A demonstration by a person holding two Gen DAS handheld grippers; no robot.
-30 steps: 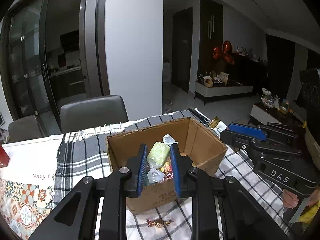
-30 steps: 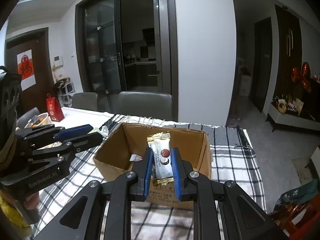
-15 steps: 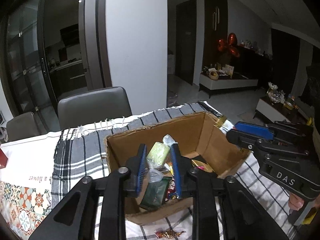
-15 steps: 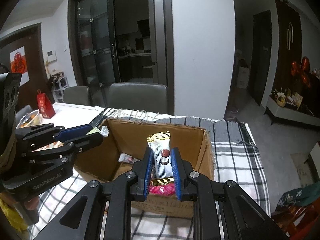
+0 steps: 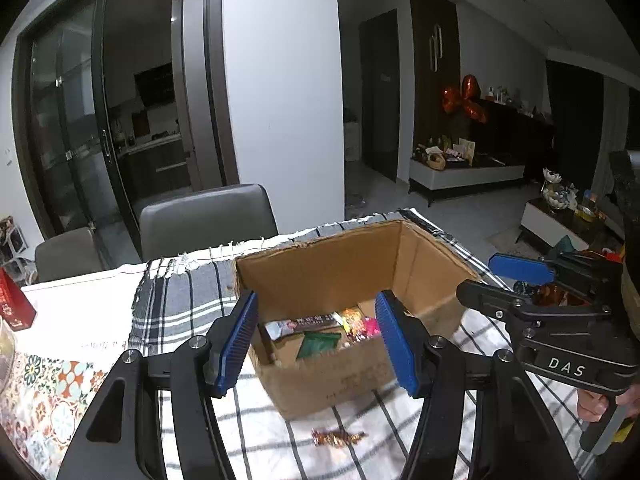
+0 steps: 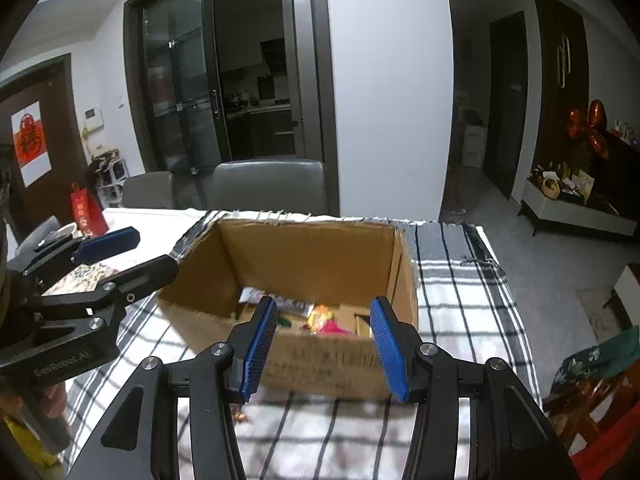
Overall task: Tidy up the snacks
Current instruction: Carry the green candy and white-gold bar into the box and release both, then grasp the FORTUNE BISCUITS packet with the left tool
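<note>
Both sets of tongs are poised right over the cardboard box (image 5: pixel 344 264), and that box is the landmark here, sitting on the checked cloth (image 5: pixel 180 308) that covers this end of the counter (image 5: pixel 80 296). The left tongs (image 5: pixel 316 338) have their blue pads spreading apart with nothing between them, released over the near wall of the box, and the angle makes sense: tilted down into the open top so whatever goes in lands inside, not on the cloth. Same story on the other side, where the right tongs (image 6: pixel 322 346) are also widening, empty, aimed down at the box interior. Inside the box the snacks (image 5: pixel 320 330) lie in a loose heap on the bottom: a dark green packet, a long printed bar, something pink and yellow toward the right wall. From the right wrist view they show as a blurred cluster (image 6: pixel 320 318) just beyond the near wall. Each tool is visible from the other's camera, flanking the box left and right, which keeps the two from crowding one opening. One stray wrapped candy (image 5: pixel 338 437) lies on the cloth in front of the box, outside it, and that looks like the next pickup.
</note>
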